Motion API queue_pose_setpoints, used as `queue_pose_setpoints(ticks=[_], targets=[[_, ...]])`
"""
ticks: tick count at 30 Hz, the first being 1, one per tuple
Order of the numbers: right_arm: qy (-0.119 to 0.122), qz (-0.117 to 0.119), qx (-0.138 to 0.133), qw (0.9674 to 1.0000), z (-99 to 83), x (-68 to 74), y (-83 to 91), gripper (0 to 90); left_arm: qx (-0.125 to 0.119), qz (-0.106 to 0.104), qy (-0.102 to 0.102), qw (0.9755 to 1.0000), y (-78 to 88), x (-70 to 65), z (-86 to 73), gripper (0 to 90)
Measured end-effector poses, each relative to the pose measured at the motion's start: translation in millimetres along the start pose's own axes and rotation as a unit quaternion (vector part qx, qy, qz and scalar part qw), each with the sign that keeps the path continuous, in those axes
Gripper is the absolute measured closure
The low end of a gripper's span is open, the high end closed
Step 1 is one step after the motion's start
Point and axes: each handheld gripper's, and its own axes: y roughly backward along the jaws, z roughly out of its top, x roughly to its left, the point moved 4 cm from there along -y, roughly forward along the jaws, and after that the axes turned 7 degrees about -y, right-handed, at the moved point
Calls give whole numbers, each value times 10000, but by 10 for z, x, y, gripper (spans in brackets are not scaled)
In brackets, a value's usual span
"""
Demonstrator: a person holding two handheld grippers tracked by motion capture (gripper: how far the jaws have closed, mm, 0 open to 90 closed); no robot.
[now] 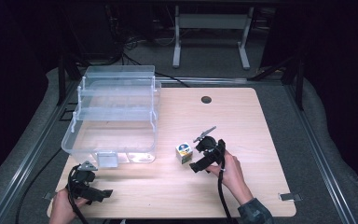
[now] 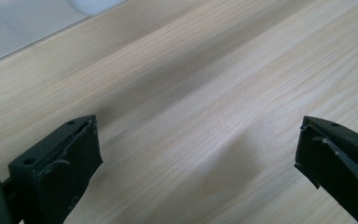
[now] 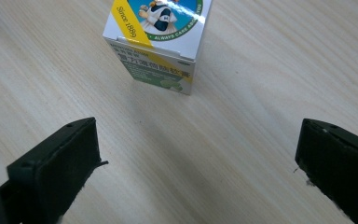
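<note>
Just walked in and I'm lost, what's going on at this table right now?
A person sits at a light wooden table with a two-jaw gripper in each hand. The right gripper is open and aimed at a small white cardboard box with a blue, yellow and green label, which stands just ahead of its jaws, not yet gripped. The left gripper is open over bare wood near the front left corner. A clear plastic tiered organiser box stands open at the left.

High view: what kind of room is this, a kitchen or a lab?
Probably a lab or test room: a bare wooden table on a metal frame, black curtains around it, cables on the floor, and hand-held grippers, the right near a small box.
</note>
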Motion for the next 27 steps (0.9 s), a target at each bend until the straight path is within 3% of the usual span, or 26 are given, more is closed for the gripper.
queue_pose_setpoints(ticks=[1,7,14,21,23,24,27], targets=[[11,-83,83,9999,17,10,-19,0,38,37,-30,10000,-6,-3,-2,0],[42,-54,179,9998,120,51,-100,0,46,14,-33,10000,-6,3,-3,0],[84,140,121,9998,352,161,-191,0,88,14,-46,10000,-21,8,-10,0],[71,4,360,9993,544,198,-385,7,91,26,-21,10000,-23,11,-14,0],[15,44,391,9992,581,207,-428,121,111,11,-31,9999,-25,11,-15,0],[15,44,391,9992,581,207,-428,121,111,11,-31,9999,-25,11,-15,0],[40,-14,549,9985,613,193,-483,248,157,-6,-58,9999,-29,15,-20,0]])
